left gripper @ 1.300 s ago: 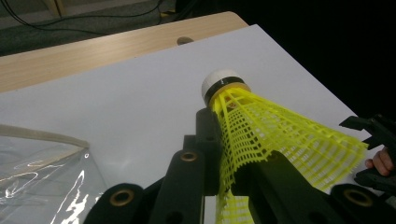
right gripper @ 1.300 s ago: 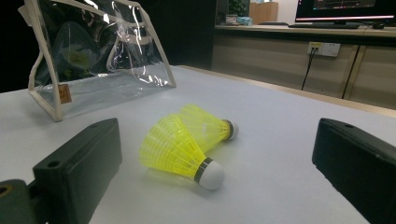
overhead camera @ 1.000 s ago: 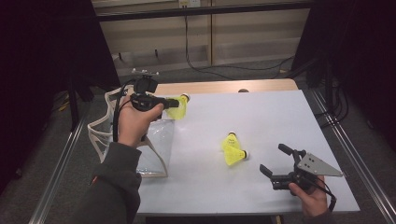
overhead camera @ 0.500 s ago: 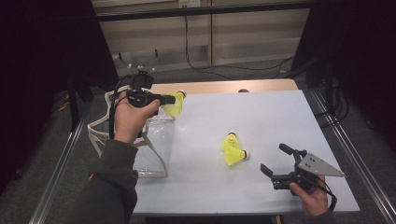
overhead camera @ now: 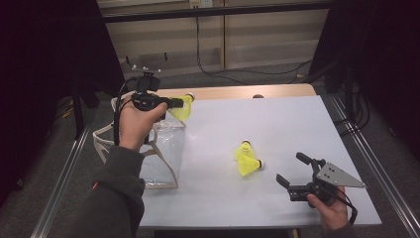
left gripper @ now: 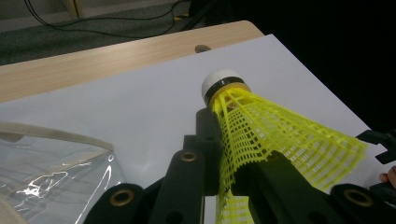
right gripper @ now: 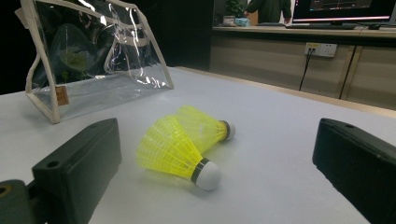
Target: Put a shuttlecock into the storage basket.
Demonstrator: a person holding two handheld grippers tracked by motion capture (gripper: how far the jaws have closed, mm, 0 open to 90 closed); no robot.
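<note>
My left gripper (overhead camera: 174, 103) hangs above the far left of the white table (overhead camera: 297, 119), over the far end of a clear plastic bag (overhead camera: 161, 148). It is shut on the skirt of a yellow shuttlecock (overhead camera: 183, 107) whose white cork points away. In the left gripper view the black jaws pinch the yellow mesh of that shuttlecock (left gripper: 280, 135), with the bag (left gripper: 51, 163) below left. Two more yellow shuttlecocks (overhead camera: 244, 148) (overhead camera: 250, 167) lie side by side mid-table. My right gripper (overhead camera: 293, 171) rests open at the front right, pointing at them; its own view shows them (right gripper: 173, 151) (right gripper: 203, 123) between the wide jaws.
The clear bag (right gripper: 93, 60) with cream trim stands open at the table's left edge. A wooden strip (overhead camera: 237, 92) runs along the far edge. Metal rails (overhead camera: 361, 148) flank the table, and cables lie on the floor behind.
The left hand with its shuttlecock has shifted slightly over the bag. The right gripper and the two lying shuttlecocks have not moved.
</note>
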